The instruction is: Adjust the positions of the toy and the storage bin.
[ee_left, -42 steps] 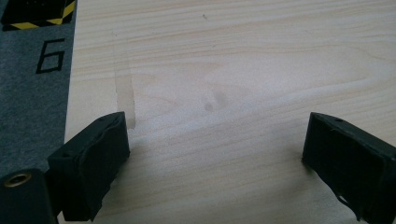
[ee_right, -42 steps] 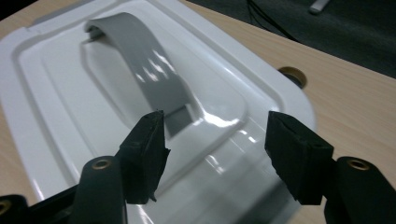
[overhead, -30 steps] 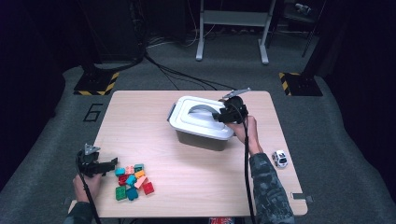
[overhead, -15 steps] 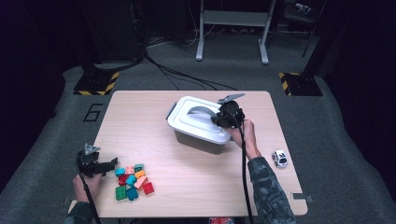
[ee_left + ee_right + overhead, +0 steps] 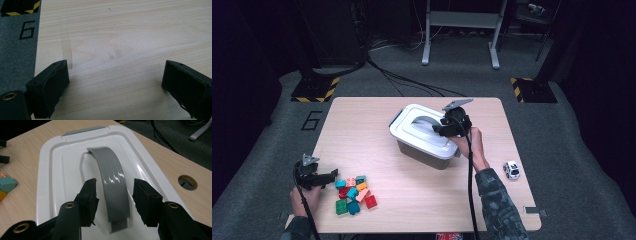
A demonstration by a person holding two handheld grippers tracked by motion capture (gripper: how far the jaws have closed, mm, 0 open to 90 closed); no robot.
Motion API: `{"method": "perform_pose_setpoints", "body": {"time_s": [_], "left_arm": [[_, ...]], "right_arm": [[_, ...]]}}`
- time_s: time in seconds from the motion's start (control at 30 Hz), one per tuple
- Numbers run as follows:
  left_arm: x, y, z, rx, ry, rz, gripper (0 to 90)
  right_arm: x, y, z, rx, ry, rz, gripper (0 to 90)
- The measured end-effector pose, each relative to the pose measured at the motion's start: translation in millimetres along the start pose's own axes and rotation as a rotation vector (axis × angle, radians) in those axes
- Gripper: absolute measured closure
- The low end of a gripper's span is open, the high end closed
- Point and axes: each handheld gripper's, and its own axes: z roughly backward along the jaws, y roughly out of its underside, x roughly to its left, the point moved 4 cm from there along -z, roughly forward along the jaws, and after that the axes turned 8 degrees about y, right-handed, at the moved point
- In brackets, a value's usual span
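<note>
Grey handle (image 5: 113, 190) is arching over the white lid (image 5: 62, 170), w/ the right gripper (image 5: 115, 195) straddling it: jaws are standing apart on either side of the strap, small gaps showing both sides, pads not pressing. Jaws have just been opening, handle between them. In the high view, near edge first: the person's left hand (image 5: 304, 197) is resting at the table's (image 5: 422, 200) near-left corner, holding the left gripper (image 5: 329, 176), which is lying low and pointing at the pile of bricks (image 5: 354, 192) just beside it. Its own view is showing jaws spread wide over bare wood, nothing between them. Bricks are sitting in a loose cluster: teal, green, red, orange, pink. Toy car (image 5: 511, 169) is sitting near the table's right edge, well apart from the rest. Farther back, approx mid-table, the box (image 5: 424, 150) is standing w/ lid on, turned at an angle to the table edges. Right hand (image 5: 469, 145) is reaching over the box's right side, gripper above the lid. Beyond the table: cables on the dark floor.
</note>
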Motion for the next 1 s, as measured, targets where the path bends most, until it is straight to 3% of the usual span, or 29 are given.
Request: {"method": "perform_pose_setpoints", "body": {"time_s": [0.2,0.33,0.37,0.5,0.63,0.8,1.0], "left_arm": [[0.0,0.0,0.0,0.000,0.000,0.000,6.9],[0.1,0.0,0.1,0.000,0.000,-0.002,7.0],[0.0,0.0,-0.5,-0.008,-0.002,-0.001,7.1],[0.0,0.0,-0.4,-0.007,-0.001,-0.001,7.2],[-0.2,0.1,-0.4,-0.007,0.000,0.000,7.2],[-0.2,0.1,-0.4,-0.007,0.001,0.000,7.2],[-0.1,0.0,-0.6,-0.010,-0.001,-0.001,7.2]], "right_arm": [[5.7,-23.0,-12.9,0.006,-0.043,0.071,52.2],[6.0,-28.2,-23.3,0.038,-0.055,0.100,59.7],[6.4,-27.9,-25.3,0.043,-0.040,0.102,61.0],[7.0,-25.4,-24.3,0.039,-0.058,0.074,62.8],[13.9,-23.6,-20.6,0.052,-0.048,0.081,65.6],[28.4,-22.0,-17.5,0.068,0.017,0.049,67.3],[37.8,-20.1,-14.6,0.078,0.053,-0.019,67.3]]}}
